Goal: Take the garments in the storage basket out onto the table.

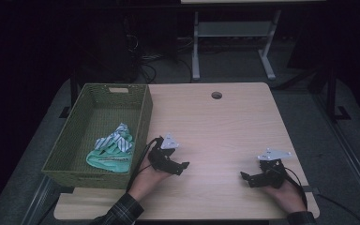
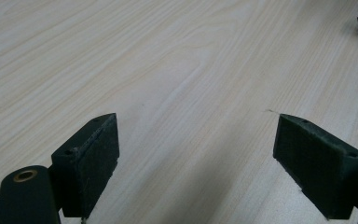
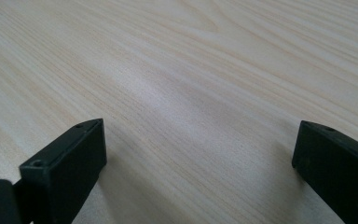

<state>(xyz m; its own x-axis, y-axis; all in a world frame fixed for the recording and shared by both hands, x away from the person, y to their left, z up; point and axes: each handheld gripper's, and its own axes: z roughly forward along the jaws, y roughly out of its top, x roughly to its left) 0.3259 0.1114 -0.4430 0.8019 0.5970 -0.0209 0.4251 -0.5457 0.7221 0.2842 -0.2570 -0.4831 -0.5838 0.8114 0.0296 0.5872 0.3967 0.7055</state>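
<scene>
On the near half of the wooden surface, both grippers rest low, each held in a hand. At the left gripper the jaws are spread wide with bare wood between them; at the right gripper they are likewise spread and hold nothing. Just left of the left gripper stands a green woven basket, and a crumpled green and white striped cloth lies inside it, toward its near right corner.
</scene>
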